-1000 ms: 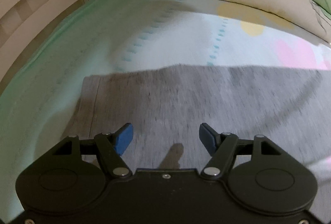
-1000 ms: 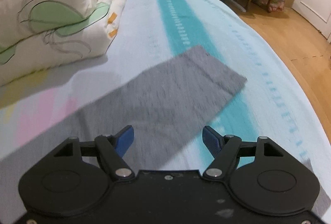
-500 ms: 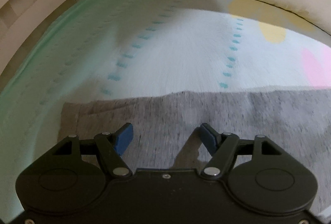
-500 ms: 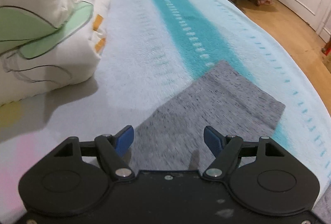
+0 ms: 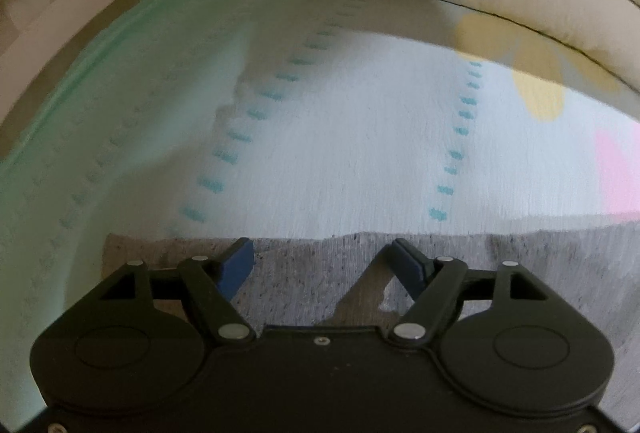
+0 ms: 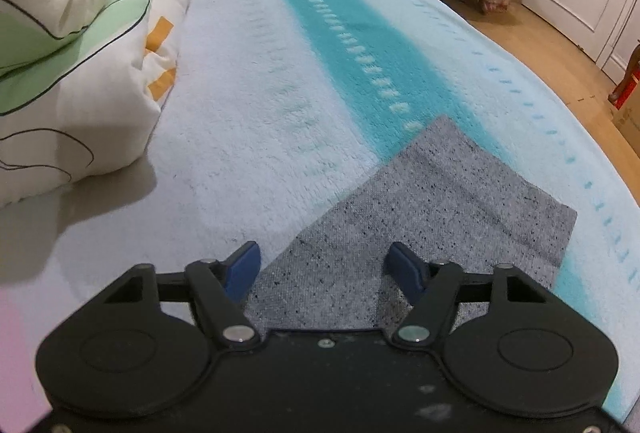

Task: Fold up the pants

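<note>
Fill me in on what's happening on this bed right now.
A person is folding grey pants laid flat on a striped bed cover, holding a gripper in each hand. The left gripper is over the pants' far edge, its jaws opening with nothing pinched. The right gripper is over the other end of the fabric, its jaws closing, with the cloth below them but not yet pinched. A folded quilt lies beside the pants.
</note>
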